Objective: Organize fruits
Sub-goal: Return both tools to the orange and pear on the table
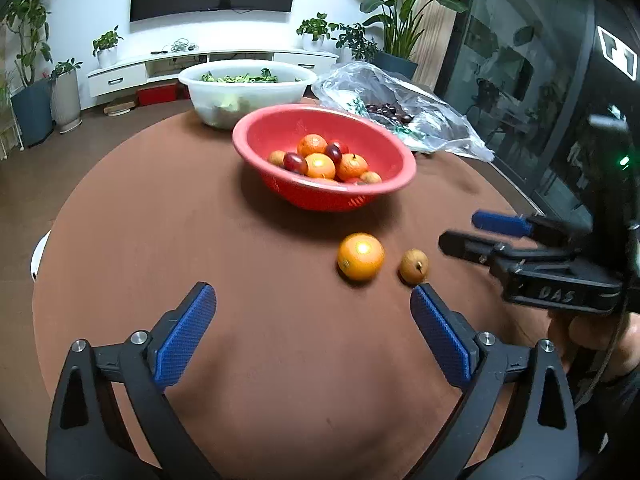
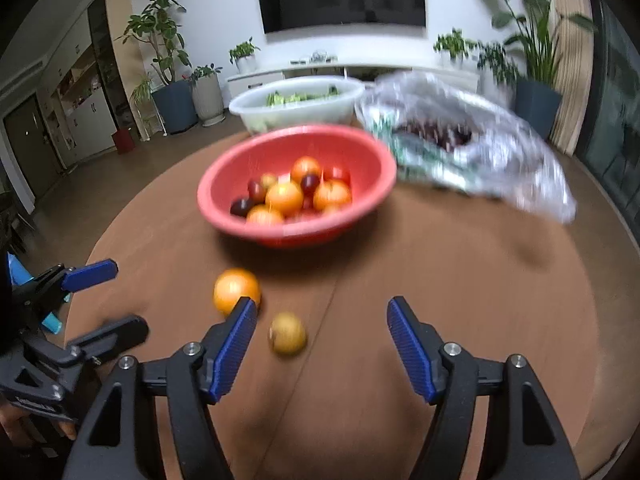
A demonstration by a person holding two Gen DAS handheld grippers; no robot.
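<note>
A red bowl point(image 1: 394, 182) point(image 2: 356, 148) holds oranges, dark plums and small brown fruits at the middle of the round brown table point(image 1: 160, 220). In front of it an orange point(image 1: 360, 257) point(image 2: 234, 289) and a small brown pear point(image 1: 414, 266) point(image 2: 287, 333) lie loose on the table. My left gripper point(image 1: 314, 300) is open and empty, with the pear just beyond its right fingertip. My right gripper point(image 2: 322, 312) is open too, nothing between its pads; the pear lies just ahead of its left finger. Each gripper appears at the other view's edge point(image 1: 464, 228) point(image 2: 116, 296).
Behind the red bowl stands a white basin point(image 1: 248, 94) point(image 2: 296, 100) of greens. A clear plastic bag point(image 1: 436, 120) point(image 2: 472, 144) with dark fruit lies at the back right. A hand point(image 1: 592, 336) grips the right tool. Potted plants and a TV cabinet stand beyond the table.
</note>
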